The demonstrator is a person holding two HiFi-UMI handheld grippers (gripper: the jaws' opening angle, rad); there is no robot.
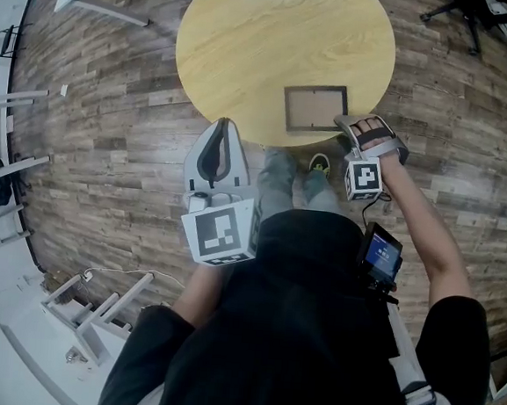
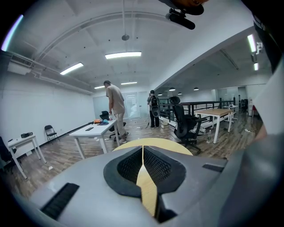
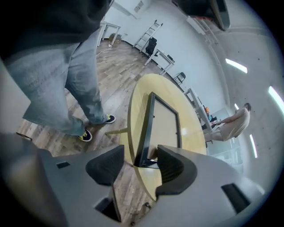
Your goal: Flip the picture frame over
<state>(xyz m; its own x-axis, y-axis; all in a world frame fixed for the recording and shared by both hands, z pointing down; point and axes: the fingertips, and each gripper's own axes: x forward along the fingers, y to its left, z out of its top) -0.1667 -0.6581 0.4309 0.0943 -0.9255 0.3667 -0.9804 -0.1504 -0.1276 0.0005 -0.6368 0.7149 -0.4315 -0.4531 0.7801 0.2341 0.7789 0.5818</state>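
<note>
A dark picture frame (image 1: 315, 108) with a brown middle lies flat on the round wooden table (image 1: 250, 38), close to its near edge. My right gripper (image 1: 349, 125) is at the frame's near right corner. In the right gripper view the frame (image 3: 163, 122) and the table's rim run between the wide-apart jaws of the right gripper (image 3: 140, 153). The frame's corner rests beside the right pad (image 3: 171, 165), and the left pad stands apart from it. My left gripper (image 1: 222, 126) hovers at the table's near left rim with nothing in it. Its pads meet at the tips in the left gripper view (image 2: 143, 148).
The person's legs (image 1: 278, 177) and shoes (image 1: 320, 163) stand under the table's near edge. An office chair (image 1: 471, 12) is at the far right, white furniture (image 1: 4, 131) along the left. Two people stand by a white table (image 2: 95, 128) further off.
</note>
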